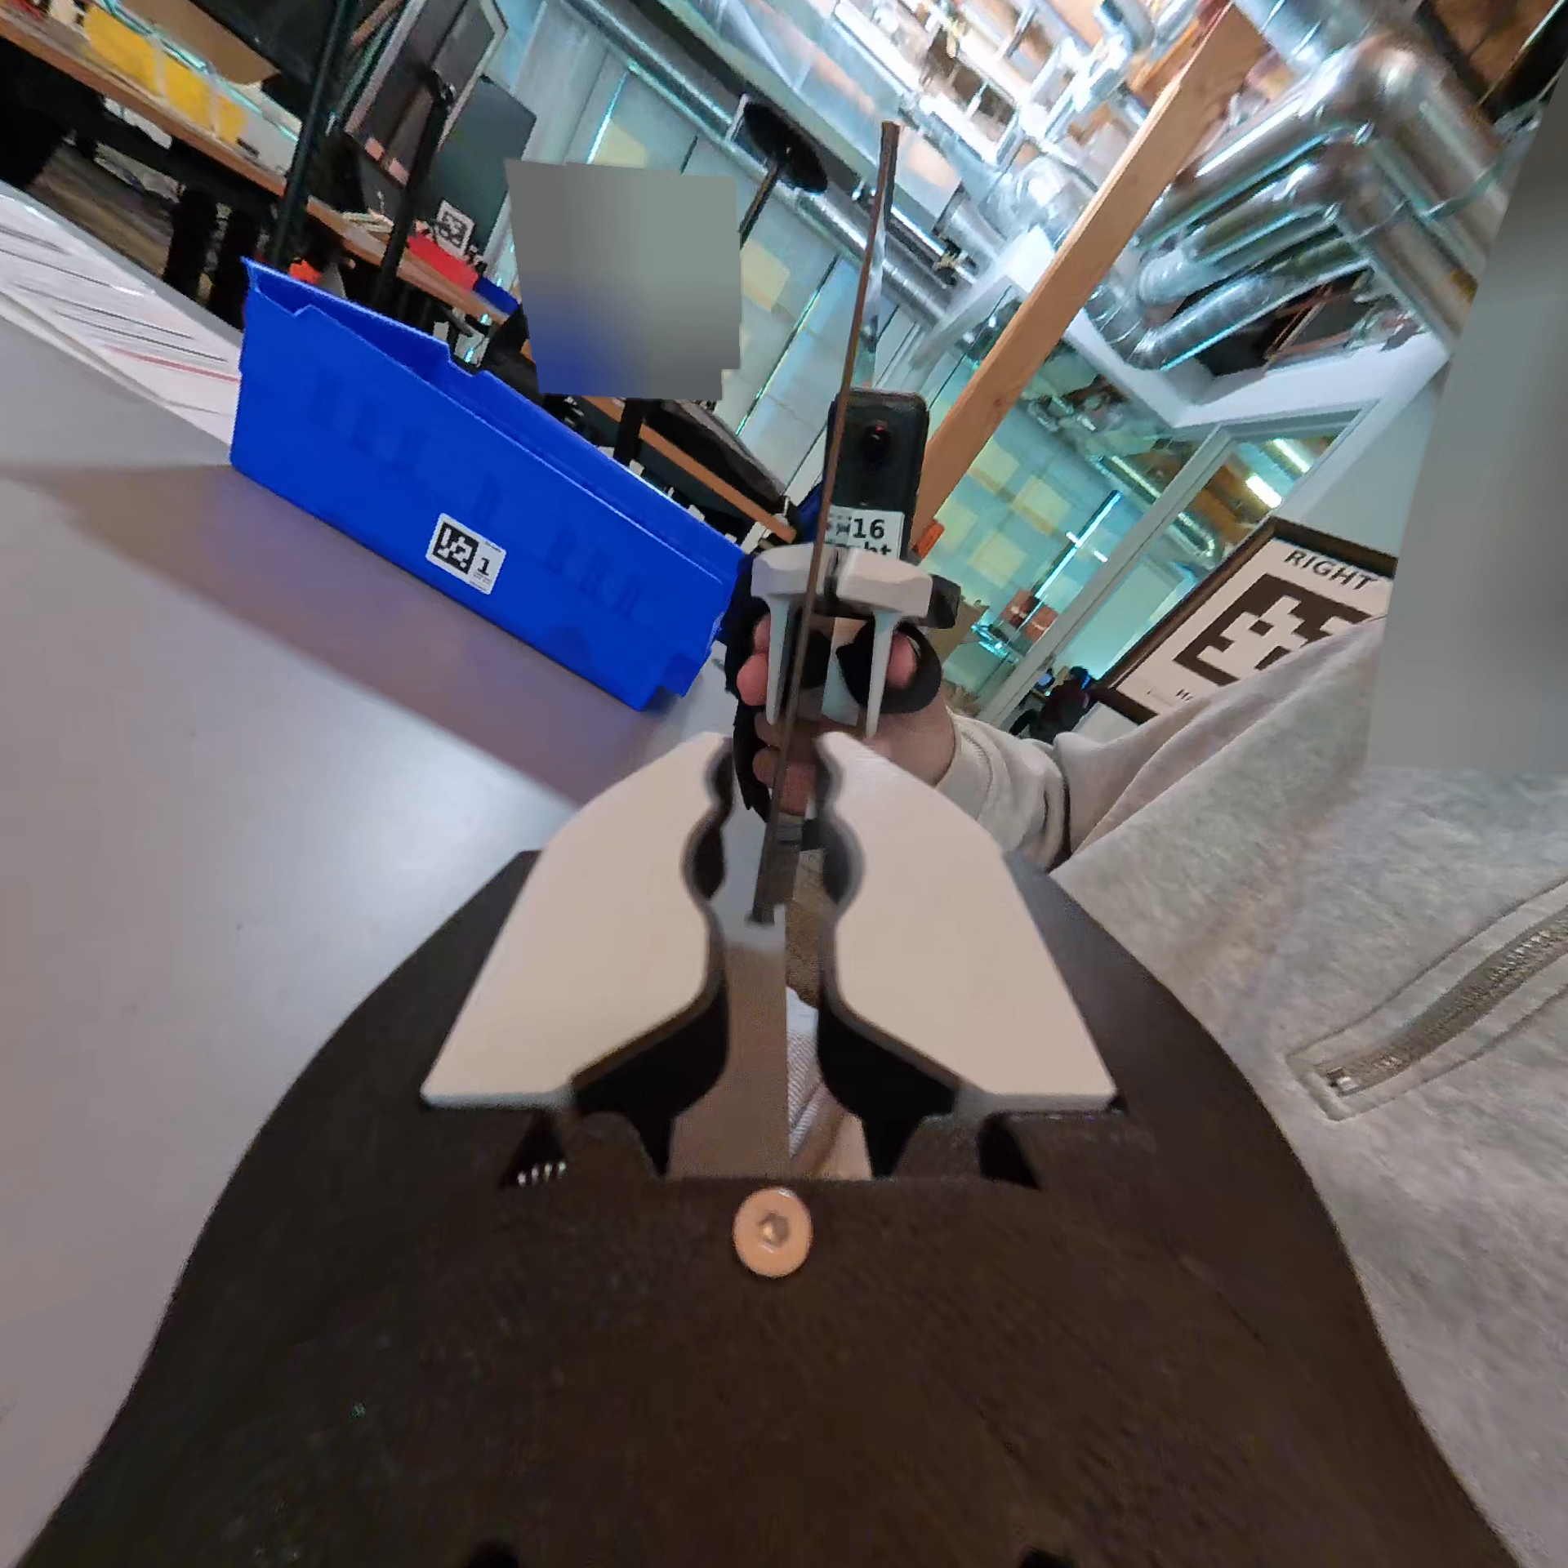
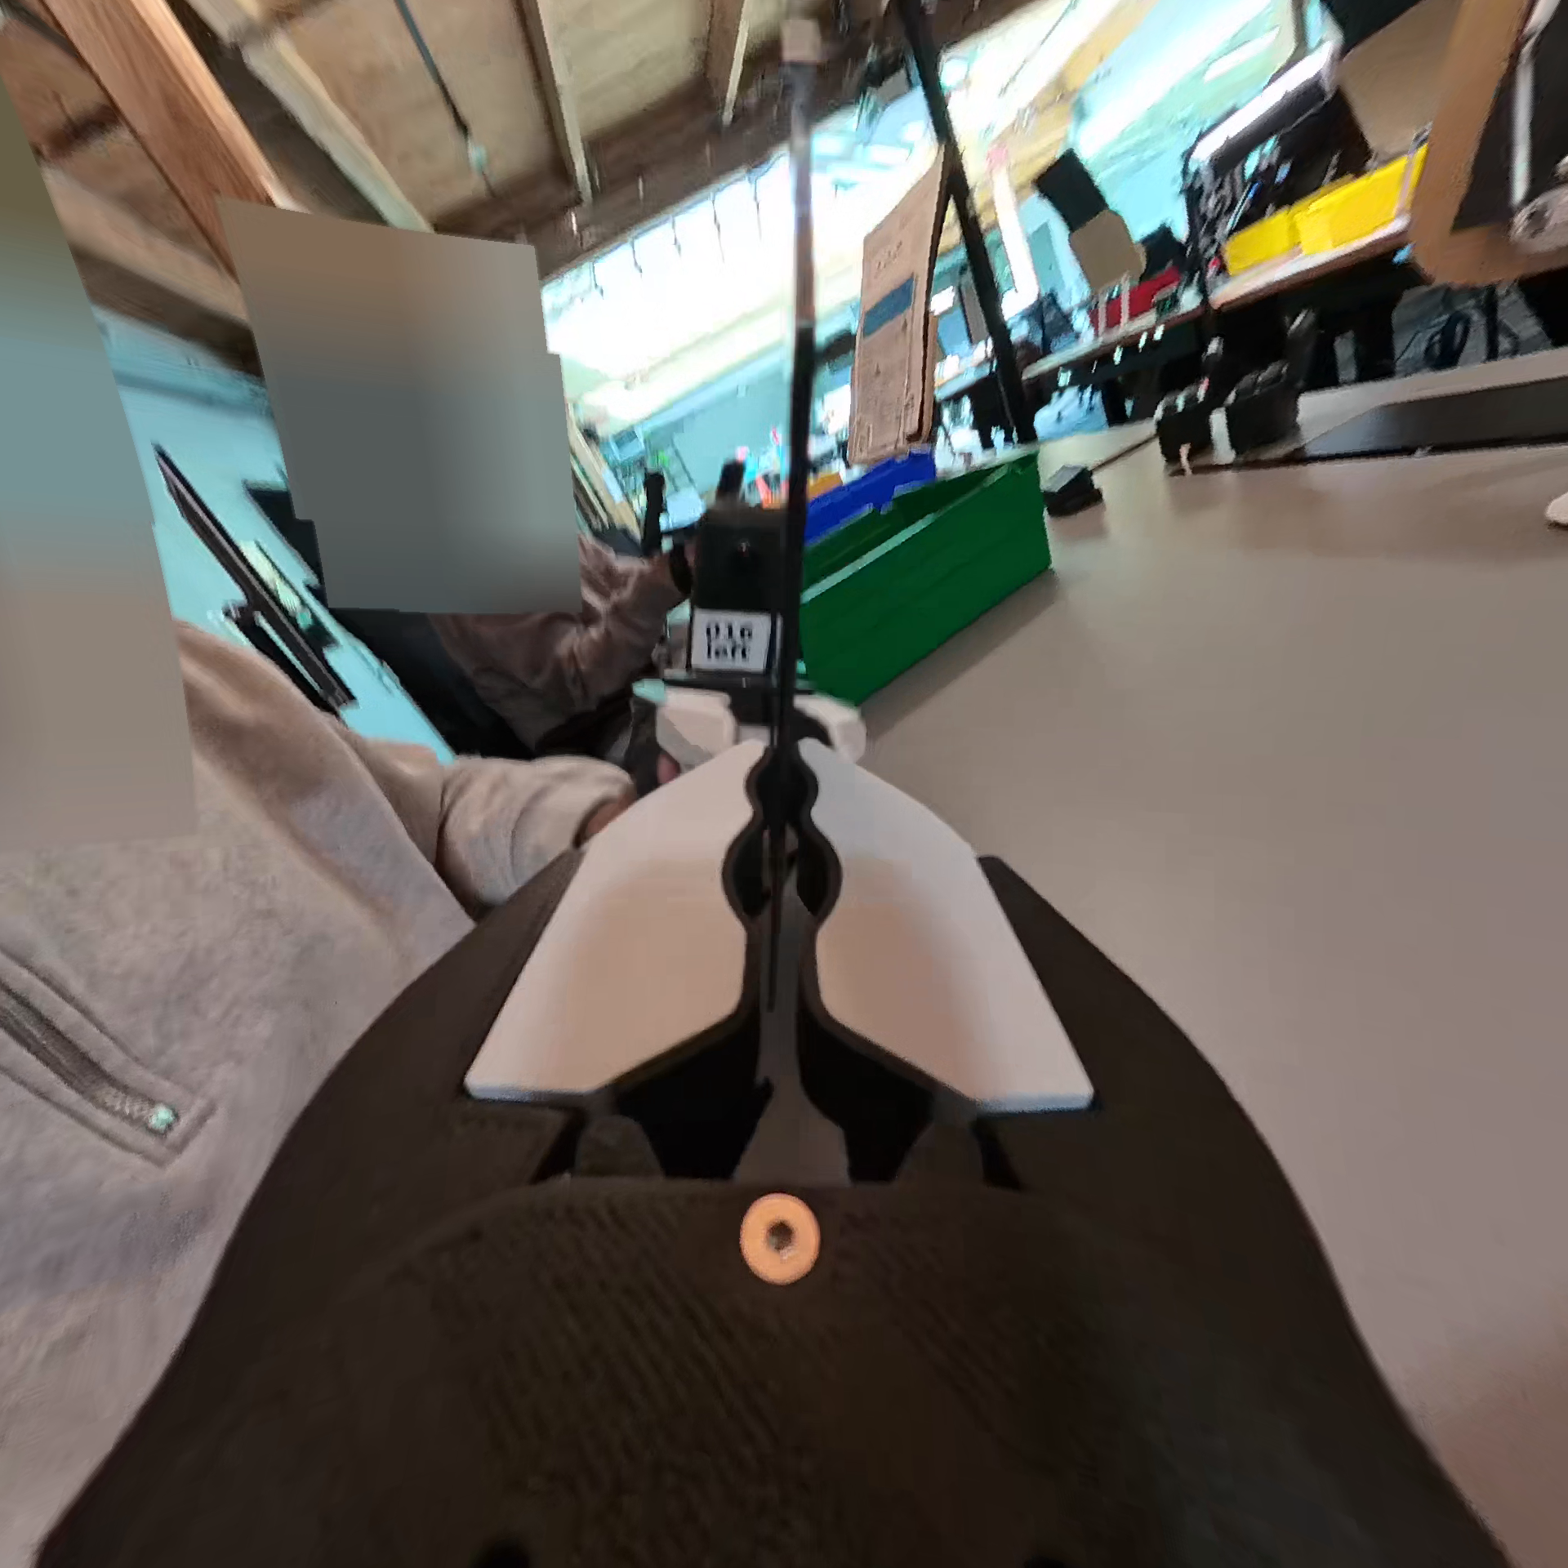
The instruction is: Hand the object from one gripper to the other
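My right gripper (image 2: 781, 759) is clamped tight on a thin dark rod (image 2: 798, 356) standing upright above the grey table (image 2: 1230, 764). My left gripper (image 1: 774, 751) is parted, fingers either side of the rod's lower end, contact unclear. The grippers face each other closely.

Pretty bright overall, daylight pouring in from the glass walls (image 1: 1061, 475) and blowing out the far windows (image 2: 721, 280) in the right wrist view. Got heavy fisheye bending at the edges, plus soft shadows on the grey table (image 1: 212, 806). Looked smeared and blurry across the right view's background, sharper in the left.
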`<state>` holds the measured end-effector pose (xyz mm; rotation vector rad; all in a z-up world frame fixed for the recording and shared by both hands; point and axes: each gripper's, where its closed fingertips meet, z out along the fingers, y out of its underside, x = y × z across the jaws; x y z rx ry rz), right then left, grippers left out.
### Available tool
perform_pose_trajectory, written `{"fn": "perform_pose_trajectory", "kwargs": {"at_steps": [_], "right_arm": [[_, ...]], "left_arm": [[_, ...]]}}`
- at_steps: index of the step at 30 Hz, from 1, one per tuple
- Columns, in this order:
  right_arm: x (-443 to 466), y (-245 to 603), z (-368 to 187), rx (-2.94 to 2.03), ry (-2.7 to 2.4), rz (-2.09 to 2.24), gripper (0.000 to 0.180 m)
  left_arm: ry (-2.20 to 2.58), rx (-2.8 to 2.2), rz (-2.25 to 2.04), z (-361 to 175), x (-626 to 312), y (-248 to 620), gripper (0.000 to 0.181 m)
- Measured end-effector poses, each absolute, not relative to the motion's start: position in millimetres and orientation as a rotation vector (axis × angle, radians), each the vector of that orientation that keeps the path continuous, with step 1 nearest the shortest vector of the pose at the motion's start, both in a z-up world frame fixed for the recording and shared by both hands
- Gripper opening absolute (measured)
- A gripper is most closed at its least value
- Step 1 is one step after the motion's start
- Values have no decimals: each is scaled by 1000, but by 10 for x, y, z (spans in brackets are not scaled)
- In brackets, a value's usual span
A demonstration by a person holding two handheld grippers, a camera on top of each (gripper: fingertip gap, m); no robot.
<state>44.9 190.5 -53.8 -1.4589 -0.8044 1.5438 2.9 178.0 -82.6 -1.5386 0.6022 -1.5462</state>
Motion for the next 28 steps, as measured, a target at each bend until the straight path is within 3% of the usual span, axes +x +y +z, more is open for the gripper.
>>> {"fn": "perform_pose_trajectory", "kwargs": {"at_steps": [2,5,14,17,19,21,22,25,28], "right_arm": [[448,1867,-689,-1510,-918,1484,2],[437,1786,-836,-1551,-1044,1436,2],[301,1344,-1047,-1626,-1299,1595,2],[224,1194,-1099,-1632,-1381,1600,2],[173,1160,-1128,-1647,-1381,1592,3],[137,1205,-1115,-1642,-1321,1595,2],[132,1239,-1091,-1621,-1288,1601,8],[135,1376,-1024,-1536,-1202,1565,49],[154,1494,-1036,-1476,-1196,1431,66]], "left_arm": [[608,-1539,-1523,-832,52,1792,39],[653,-1526,-1476,-828,97,1764,52],[714,-1460,-1492,-581,269,1523,49],[735,-1482,-1488,-586,289,1475,35],[755,-1519,-1516,-634,273,1444,2],[740,-1540,-1505,-648,230,1486,2],[721,-1534,-1511,-625,201,1507,2],[595,-1518,-1535,-570,55,1643,2],[415,-1531,-1610,-604,-128,1825,2]]}}
